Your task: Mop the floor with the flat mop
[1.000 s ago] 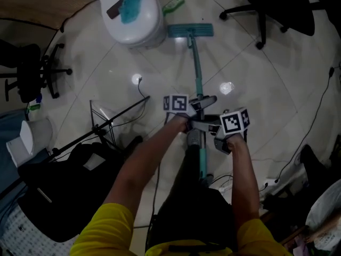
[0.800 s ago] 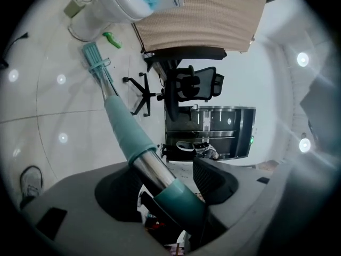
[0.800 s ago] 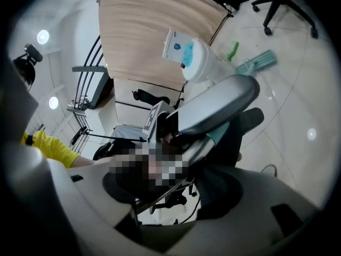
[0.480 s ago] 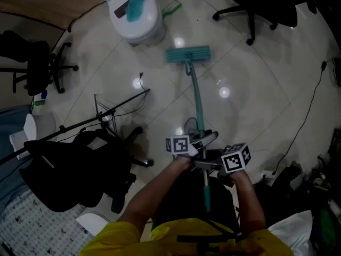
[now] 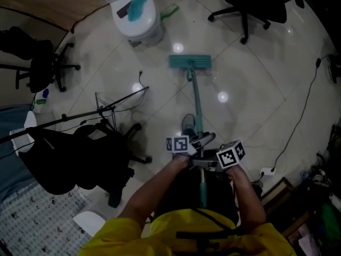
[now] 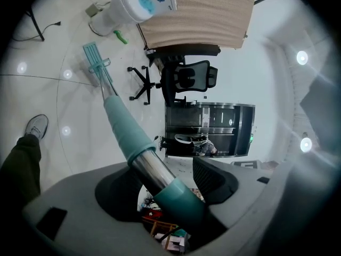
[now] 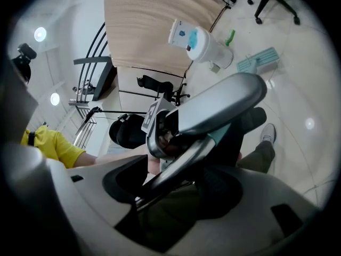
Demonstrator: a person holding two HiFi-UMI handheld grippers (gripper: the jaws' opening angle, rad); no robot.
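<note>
Right now the person is holding the flat mop [image 5: 196, 103] with both grippers, and its long pole [image 6: 125, 129] is pointing away from the body, toward the white bucket [image 5: 139, 23]. The mop head [image 5: 190, 62] is lying flat on the floor [image 5: 256, 89], near the bucket but not touching it, on the side facing the person. It is sitting crossways to the pole. The left gripper [image 5: 204, 141] is gripping the pole lower down, so it is the one closer to the bucket. Its fingers are squeezing tight around the place where the shiny metal is meeting the green sleeve. The right gripper [image 5: 205, 163] is sitting just behind it, farther from the bucket, and its fingers are pinching the pole tight too. Inside the bucket a blue cloth [image 5: 137, 5] is lying on top, with a dark flat thing [image 5: 121, 9] beside it; what that dark thing is I cannot tell. I am guessing the next stroke is going to run along the line of the pole. A long straight push is likely going to bump the mop head into the bucket, so pulling away from the bucket or sliding off to the side is looking safer.
</note>
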